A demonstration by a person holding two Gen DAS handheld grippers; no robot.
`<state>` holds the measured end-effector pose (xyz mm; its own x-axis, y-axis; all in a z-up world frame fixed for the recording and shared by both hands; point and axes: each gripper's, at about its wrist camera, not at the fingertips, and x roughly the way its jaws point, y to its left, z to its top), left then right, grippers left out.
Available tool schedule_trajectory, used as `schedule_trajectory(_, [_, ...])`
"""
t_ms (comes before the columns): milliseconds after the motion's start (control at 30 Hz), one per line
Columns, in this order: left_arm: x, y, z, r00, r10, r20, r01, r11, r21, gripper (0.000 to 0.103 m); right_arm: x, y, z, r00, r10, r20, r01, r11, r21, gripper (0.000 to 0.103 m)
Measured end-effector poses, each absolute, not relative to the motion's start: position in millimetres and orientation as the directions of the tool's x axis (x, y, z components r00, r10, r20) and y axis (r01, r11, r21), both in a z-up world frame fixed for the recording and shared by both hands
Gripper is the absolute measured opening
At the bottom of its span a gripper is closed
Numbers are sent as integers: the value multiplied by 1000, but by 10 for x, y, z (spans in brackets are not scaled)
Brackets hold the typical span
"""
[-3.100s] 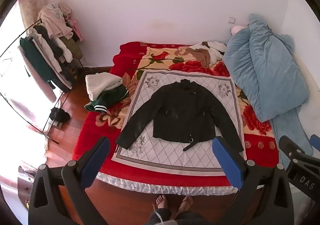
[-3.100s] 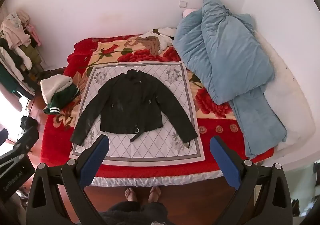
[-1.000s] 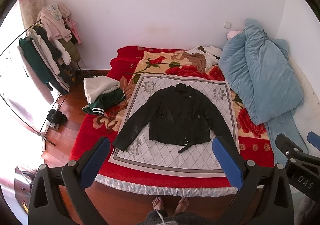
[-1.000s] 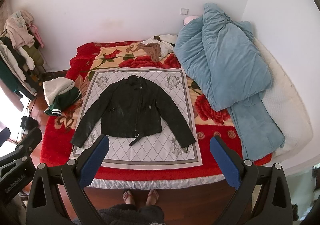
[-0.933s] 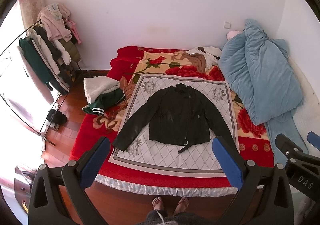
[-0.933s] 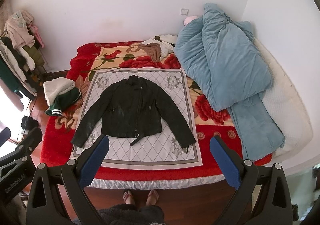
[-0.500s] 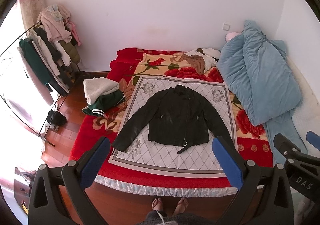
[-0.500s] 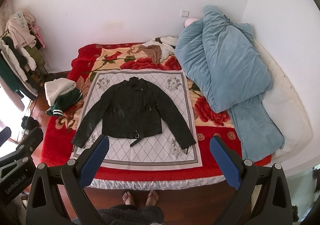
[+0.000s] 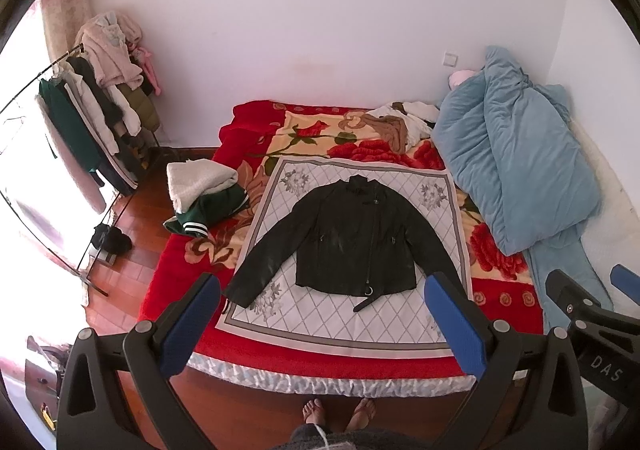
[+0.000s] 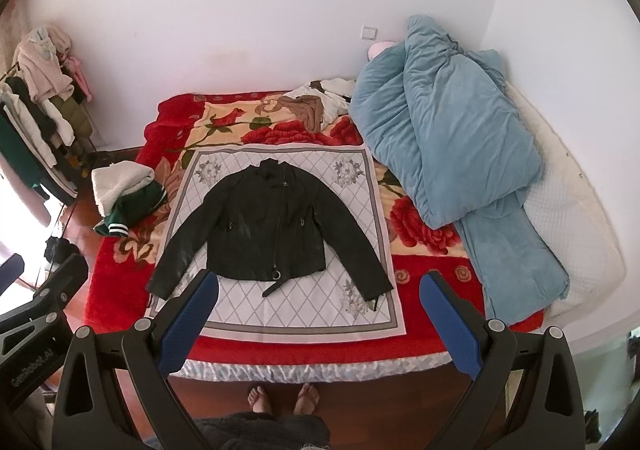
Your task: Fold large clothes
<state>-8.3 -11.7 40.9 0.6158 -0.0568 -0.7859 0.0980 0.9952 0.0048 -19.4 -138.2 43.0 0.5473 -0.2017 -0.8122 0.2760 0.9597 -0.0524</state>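
Black leather jacket (image 9: 354, 242) lies flat, sleeves spread, on the white quilted mat (image 9: 344, 314) on the bed (image 9: 172, 290), at 12 o'clock beyond both grippers. Left gripper (image 9: 322, 324) and right gripper (image 10: 318, 320): jaws wide apart, empty. Blue duvet (image 10: 444, 146) at 2 o'clock.

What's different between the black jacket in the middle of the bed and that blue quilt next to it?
The black jacket lies spread flat, sleeves out, on the white patterned cloth; the blue quilt is bunched into a thick heap along the bed's right side. The jacket looks smooth and slightly shiny; the quilt looks soft and padded. The quilt is much larger. Both rest on the bed, untouched by either gripper.
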Motion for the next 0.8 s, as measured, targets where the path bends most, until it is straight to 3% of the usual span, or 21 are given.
schedule_trajectory(267, [-41, -65, 379, 623, -67, -779, 114, 993, 5, 103, -240, -1384, 373, 549, -209, -809, 300, 953, -43, 102])
schedule_trajectory(400, [99, -21, 200, 661, -13, -750, 91, 994, 63, 103, -160, -1415, 207, 557, -231, -798, 358, 934, -20, 102])
schedule_trajectory(500, [333, -67, -126, 671, 29, -741, 97, 987, 127, 103, -57, -1493, -142, 557, -276, -784, 410, 912, -30, 102])
schedule_trajectory(633, [685, -141, -700, 632, 75, -771, 97, 980, 175, 103, 263, -1746, -816, 460, -267, -847, 447, 894, -39, 100])
schedule_trajectory(700, [907, -231, -1080, 593, 106, -798, 95, 975, 200, 103, 448, -1944, -1267, 392, -230, -891, 460, 888, -26, 92])
schedule_trajectory(767, [1113, -320, -1430, 557, 141, -818, 85, 971, 225, 103, 623, -2172, -1736, 321, -176, -930, 467, 884, -6, 75])
schedule_trajectory(800, [1263, -390, -1680, 531, 156, -833, 82, 969, 234, 103, 702, -2282, -1951, 298, -146, -943, 470, 883, 12, 71])
